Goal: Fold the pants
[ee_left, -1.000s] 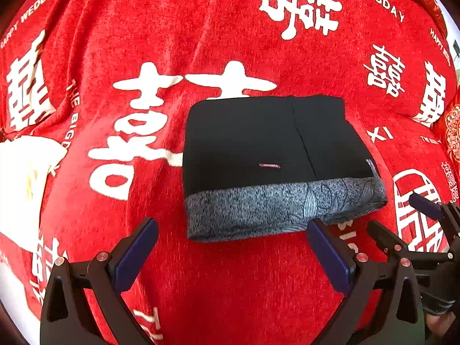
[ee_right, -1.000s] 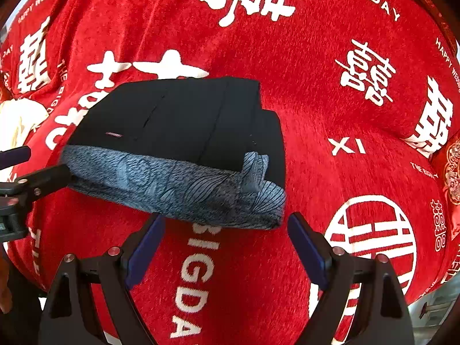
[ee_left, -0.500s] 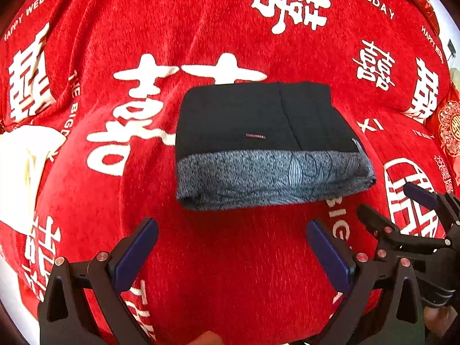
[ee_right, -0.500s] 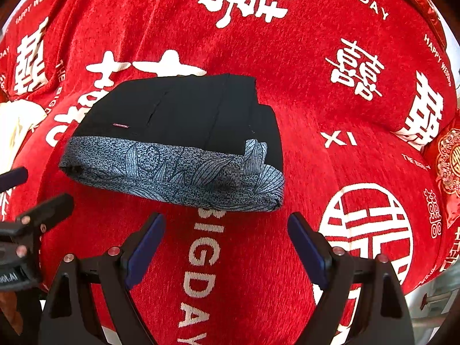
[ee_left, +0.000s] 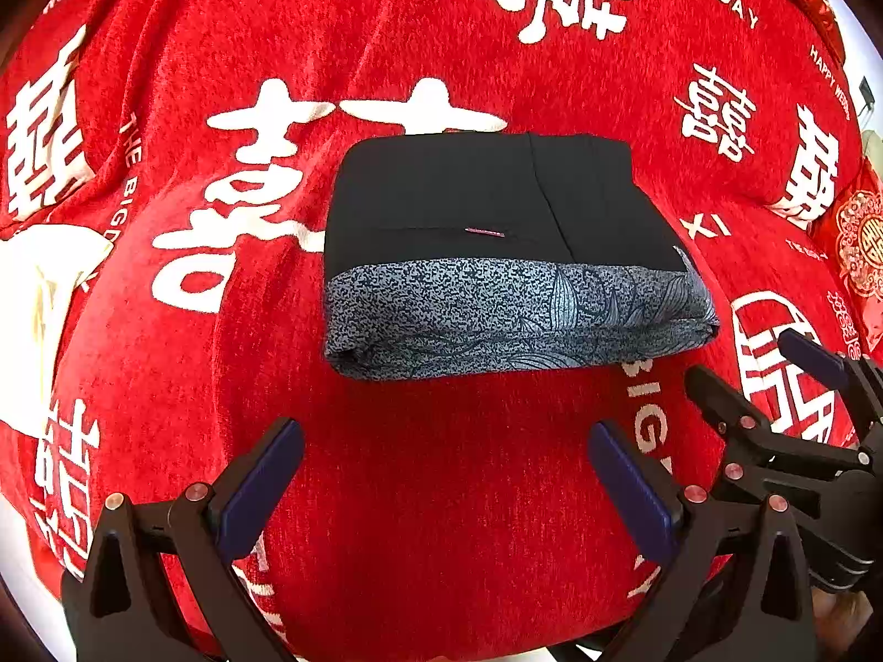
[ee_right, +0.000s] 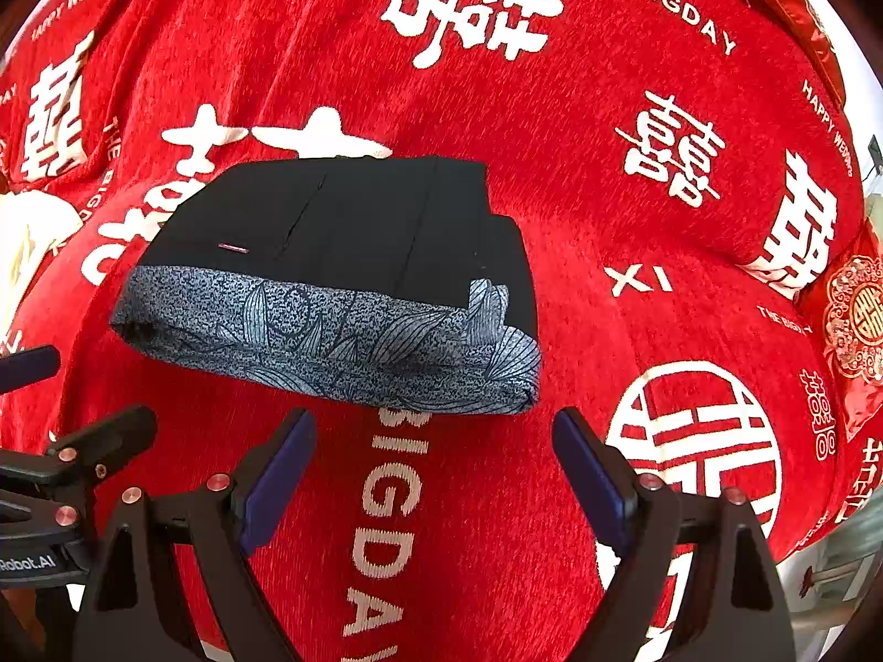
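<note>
The black pants [ee_left: 485,209] lie folded into a compact rectangle on the red cloth, with a grey leaf-patterned band along the near edge; they also show in the right wrist view [ee_right: 342,254]. My left gripper [ee_left: 441,480] is open and empty, held back from the near edge of the pants. My right gripper [ee_right: 436,469] is open and empty, near the pants' right front corner. The right gripper shows at the right of the left wrist view [ee_left: 772,386]. The left gripper shows at the left of the right wrist view [ee_right: 66,402].
A red cloth [ee_left: 441,27] with white wedding characters covers the whole surface. A cream-white item [ee_left: 33,303] lies at the left edge. A red and gold cushion [ee_right: 855,320] sits at the far right. The cloth's front edge drops off just below the grippers.
Both grippers have pulled back toward me, away from the folded pants. The pants lie still and look farther off in both views.
</note>
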A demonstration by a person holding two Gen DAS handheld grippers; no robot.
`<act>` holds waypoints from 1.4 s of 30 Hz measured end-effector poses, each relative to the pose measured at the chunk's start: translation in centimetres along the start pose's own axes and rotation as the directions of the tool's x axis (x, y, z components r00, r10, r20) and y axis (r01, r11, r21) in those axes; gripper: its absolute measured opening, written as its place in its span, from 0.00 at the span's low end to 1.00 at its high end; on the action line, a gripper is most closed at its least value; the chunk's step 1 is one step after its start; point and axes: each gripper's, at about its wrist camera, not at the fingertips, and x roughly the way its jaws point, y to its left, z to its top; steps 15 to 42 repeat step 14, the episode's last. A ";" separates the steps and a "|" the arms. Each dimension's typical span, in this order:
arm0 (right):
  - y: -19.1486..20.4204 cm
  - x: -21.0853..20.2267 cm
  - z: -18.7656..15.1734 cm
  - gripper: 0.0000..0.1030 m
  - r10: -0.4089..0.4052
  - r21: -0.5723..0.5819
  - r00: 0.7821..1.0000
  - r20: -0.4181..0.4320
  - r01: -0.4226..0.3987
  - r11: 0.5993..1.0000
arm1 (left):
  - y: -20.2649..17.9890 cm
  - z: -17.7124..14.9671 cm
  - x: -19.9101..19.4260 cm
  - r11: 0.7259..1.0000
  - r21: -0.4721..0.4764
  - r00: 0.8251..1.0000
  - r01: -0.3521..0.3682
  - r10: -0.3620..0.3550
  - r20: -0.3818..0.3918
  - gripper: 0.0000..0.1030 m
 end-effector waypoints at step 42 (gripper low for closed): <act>0.1 -0.1 0.1 0.87 -0.011 -0.008 1.000 0.011 0.011 1.000 | -0.2 -0.1 -0.2 1.000 0.021 1.000 -0.008 0.008 0.014 1.00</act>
